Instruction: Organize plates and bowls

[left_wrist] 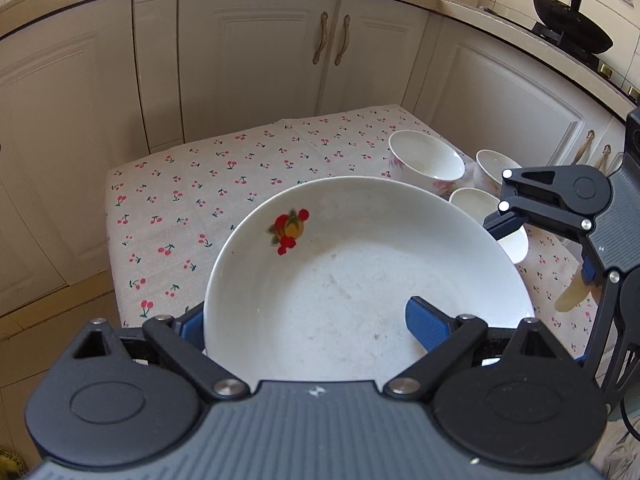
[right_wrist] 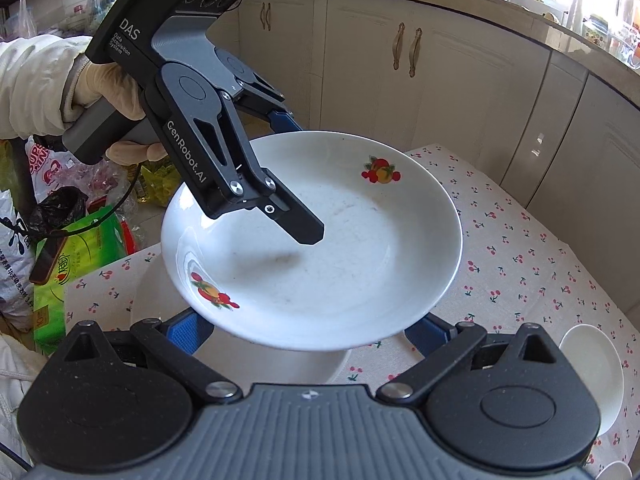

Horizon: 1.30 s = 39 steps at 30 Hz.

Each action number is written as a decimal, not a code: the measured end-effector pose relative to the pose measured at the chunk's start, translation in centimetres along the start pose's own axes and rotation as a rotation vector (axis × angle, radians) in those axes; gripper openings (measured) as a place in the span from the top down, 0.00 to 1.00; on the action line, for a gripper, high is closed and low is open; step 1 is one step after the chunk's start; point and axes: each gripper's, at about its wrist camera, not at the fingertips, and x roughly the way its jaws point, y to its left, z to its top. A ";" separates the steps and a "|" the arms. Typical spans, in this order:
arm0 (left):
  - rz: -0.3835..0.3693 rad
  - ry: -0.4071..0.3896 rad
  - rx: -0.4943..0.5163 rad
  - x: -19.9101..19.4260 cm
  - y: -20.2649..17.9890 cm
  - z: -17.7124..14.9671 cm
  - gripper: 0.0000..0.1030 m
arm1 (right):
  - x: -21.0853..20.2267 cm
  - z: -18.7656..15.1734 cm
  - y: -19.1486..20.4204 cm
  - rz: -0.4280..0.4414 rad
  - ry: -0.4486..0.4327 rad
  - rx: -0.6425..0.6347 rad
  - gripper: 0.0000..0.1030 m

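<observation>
A white plate (left_wrist: 360,280) with fruit prints hangs above the cherry-print table (left_wrist: 192,200), tilted slightly. My left gripper (left_wrist: 308,322) straddles its rim with jaws wide. One blue pad sits outside the rim and the other finger (right_wrist: 308,230) reaches over the plate's well. From the opposite side my right gripper (right_wrist: 308,330) stands wide, and the plate's (right_wrist: 320,248) near rim lies over both its fingers, hiding their tips. A second white plate (right_wrist: 248,364) lies on the table right below. Three white bowls (left_wrist: 426,160) stand at the table's back right.
Kitchen cabinets (left_wrist: 260,60) surround the table on the far sides. A black wok (left_wrist: 572,20) sits on the stove at the upper right. Bags and packets (right_wrist: 72,248) crowd the floor beside the table. A person's gloved hand (right_wrist: 100,88) holds the left gripper.
</observation>
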 end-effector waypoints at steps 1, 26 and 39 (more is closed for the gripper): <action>0.000 0.000 -0.001 -0.3 -0.2 -0.4 0.07 | -0.1 -0.2 0.3 -0.001 0.000 0.000 0.01; -0.033 0.050 -0.049 -0.4 -1.1 -6.2 0.07 | 1.0 -3.8 5.9 0.028 0.045 0.045 0.01; -0.045 0.083 -0.047 0.4 -1.3 -6.1 0.07 | 1.4 -4.7 5.8 0.045 0.066 0.086 0.01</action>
